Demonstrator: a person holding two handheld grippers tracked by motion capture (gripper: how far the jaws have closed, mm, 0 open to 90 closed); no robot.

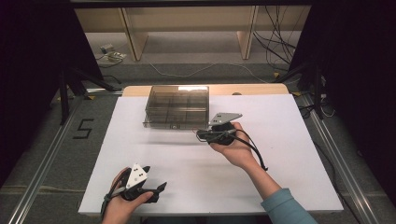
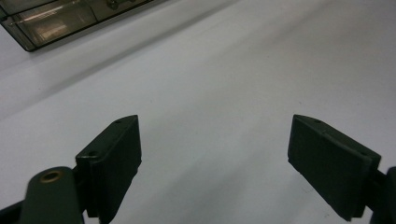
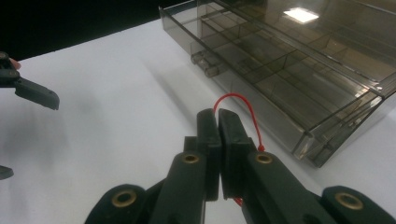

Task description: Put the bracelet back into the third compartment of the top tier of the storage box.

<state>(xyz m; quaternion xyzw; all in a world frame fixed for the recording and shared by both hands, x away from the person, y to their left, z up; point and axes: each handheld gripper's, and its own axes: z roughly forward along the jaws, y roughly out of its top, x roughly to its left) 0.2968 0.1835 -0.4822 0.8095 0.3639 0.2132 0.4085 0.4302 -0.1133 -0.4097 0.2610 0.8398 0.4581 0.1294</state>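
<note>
High view: we see a white table (image 1: 280, 154) with a smoky clear compartment box (image 1: 177, 106) at its far middle. The right gripper (image 1: 201, 135), held in the right hand (image 1: 236, 149), sits just beside the box's near right corner. The left gripper (image 1: 161, 188) is in the left hand (image 1: 122, 205) at the near left edge of the table, well apart from the box, jaws spread.

Left gripper view: we note the jaws stand wide apart — nothing between them but bare table. The corner of the box (image 2: 56, 21) lies far ahead and to the left of the jaws.

Right gripper view: the right gripper (image 3: 218, 116) has its jaws pressed together on a thin red loop (image 3: 247, 109) — the loop arcs out from the jaw tips to the right and runs back down along the right jaw. The box (image 3: 299, 70) lies just ahead and right of the tips, lid down, dividers visible through it; whether the loop touches the box we cannot tell. The left gripper's jaw (image 3: 35, 93) shows far off to the left.
</note>
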